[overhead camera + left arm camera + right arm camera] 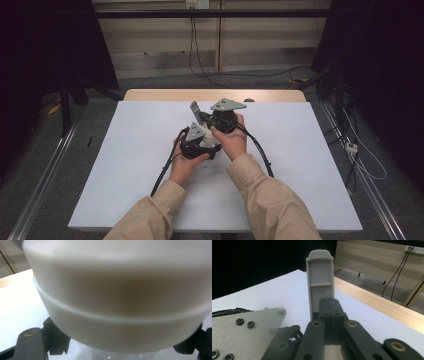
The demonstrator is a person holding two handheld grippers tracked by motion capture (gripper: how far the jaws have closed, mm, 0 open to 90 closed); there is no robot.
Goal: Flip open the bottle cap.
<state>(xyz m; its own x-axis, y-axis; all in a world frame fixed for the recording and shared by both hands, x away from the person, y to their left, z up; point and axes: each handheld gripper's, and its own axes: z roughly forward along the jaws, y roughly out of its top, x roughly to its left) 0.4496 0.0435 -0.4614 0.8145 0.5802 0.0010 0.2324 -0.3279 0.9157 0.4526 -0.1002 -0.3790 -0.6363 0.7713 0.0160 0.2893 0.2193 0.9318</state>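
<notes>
High view: both hands meet over the middle of the white surface (125, 165), nearer its far edge than the near one, forearms in tan sleeves. Left gripper (197, 145) sits low and close to the right gripper (207, 120), nearly touching.

Left gripper view: jaws clenched around a white round plastic jar lid with a ridge line around its side (120, 302); clear jar body (112, 353) just shows beneath, very close to the lens and blurred.

Right gripper view: jaws pressed together on the lower end of a grey flat plastic paddle with a rounded top (321, 282), which stands upright above them. In the high view the paddle (195, 113) tilts up between the two grippers.

Risks, as judged:
- Lid grip is on a smooth curved wall; a twist could slip it or tip the jar.
- Paddle held by a thin end could pivot under side load.
- Grippers crowded; cables (260, 150) may snag.
</notes>
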